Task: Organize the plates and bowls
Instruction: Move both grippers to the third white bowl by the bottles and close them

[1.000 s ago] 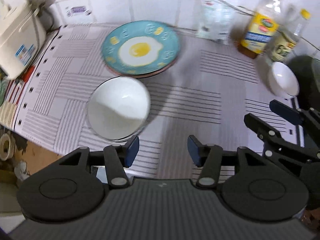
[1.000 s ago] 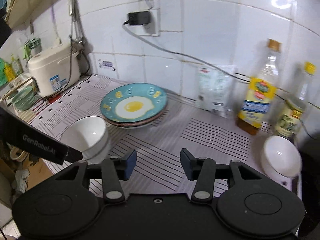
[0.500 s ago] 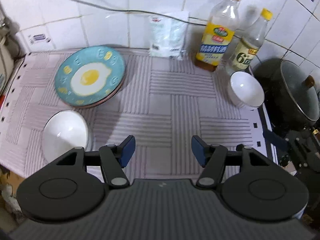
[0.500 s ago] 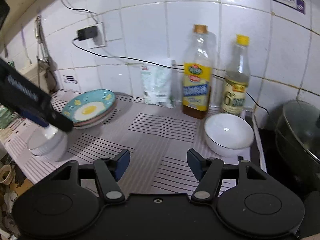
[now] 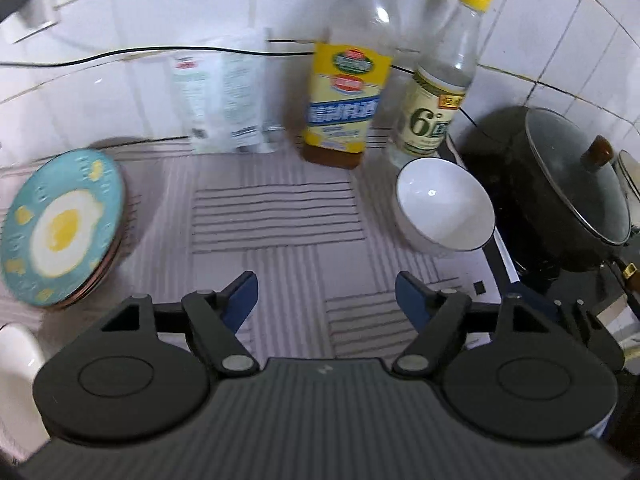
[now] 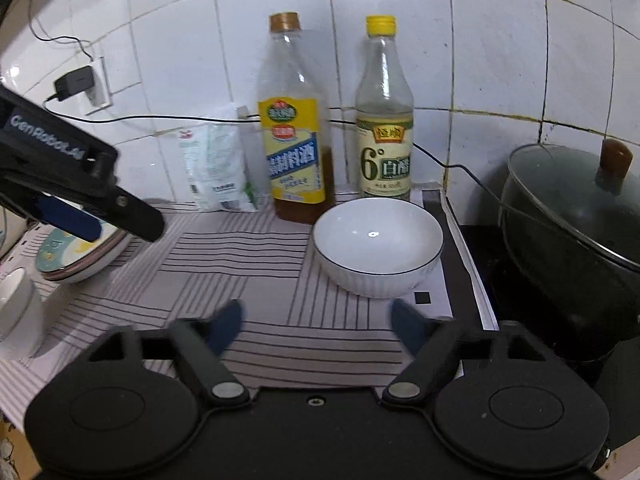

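A white bowl [image 5: 444,206] with a dark rim stands on the striped mat by the stove; it also shows in the right wrist view [image 6: 378,246]. A stack of plates topped by a teal fried-egg plate [image 5: 60,226] lies at the left, also in the right wrist view [image 6: 78,254]. A second white bowl [image 6: 16,308] sits at the left edge, seen too in the left wrist view [image 5: 16,360]. My left gripper [image 5: 325,296] is open and empty over the mat. My right gripper [image 6: 316,322] is open and empty, just short of the bowl by the stove.
Two bottles, a yellow-labelled one [image 6: 296,136] and a "6°" one [image 6: 384,132], and a white pouch [image 6: 218,164] stand against the tiled wall. A dark lidded pot [image 6: 576,216] sits on the stove at the right. A black cable runs along the wall.
Both grippers have swung right and moved in toward the bottles and the bowl by the stove. The right gripper's jaws have opened wider. The plates and left bowl slid toward the left edge of view.
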`<state>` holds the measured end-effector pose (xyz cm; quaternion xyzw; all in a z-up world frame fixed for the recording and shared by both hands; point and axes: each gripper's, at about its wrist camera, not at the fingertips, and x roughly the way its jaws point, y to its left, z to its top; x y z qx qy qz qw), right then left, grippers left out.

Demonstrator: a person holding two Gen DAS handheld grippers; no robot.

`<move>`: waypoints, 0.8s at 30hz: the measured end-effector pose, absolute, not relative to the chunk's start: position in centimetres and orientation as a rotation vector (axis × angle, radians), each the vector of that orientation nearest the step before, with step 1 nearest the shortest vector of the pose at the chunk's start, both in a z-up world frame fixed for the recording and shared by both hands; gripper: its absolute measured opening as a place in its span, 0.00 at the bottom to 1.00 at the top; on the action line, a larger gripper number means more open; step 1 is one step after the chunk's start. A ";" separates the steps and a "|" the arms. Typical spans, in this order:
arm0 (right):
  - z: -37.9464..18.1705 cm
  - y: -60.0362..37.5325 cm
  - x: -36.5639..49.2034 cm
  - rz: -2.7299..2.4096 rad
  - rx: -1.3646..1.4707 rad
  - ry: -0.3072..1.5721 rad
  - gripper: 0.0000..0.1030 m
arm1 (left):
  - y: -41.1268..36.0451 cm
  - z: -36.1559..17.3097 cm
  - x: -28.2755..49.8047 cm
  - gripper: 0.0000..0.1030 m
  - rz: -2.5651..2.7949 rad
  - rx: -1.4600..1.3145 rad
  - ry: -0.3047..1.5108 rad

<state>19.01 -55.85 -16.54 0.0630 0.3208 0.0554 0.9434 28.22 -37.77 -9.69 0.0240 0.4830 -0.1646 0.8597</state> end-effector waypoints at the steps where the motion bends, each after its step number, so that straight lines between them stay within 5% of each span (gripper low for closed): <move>1: -16.8 -55.9 19.2 0.105 0.128 0.647 0.90 | -38.5 -10.1 28.7 0.76 -0.361 0.057 1.006; 19: -23.4 -56.4 26.2 -0.057 0.166 0.739 0.91 | -45.6 -17.4 36.9 0.75 -0.345 0.009 1.056; 24: -23.2 -57.0 27.8 -0.055 0.169 0.733 0.91 | -46.1 -18.6 38.1 0.55 -0.341 0.018 1.079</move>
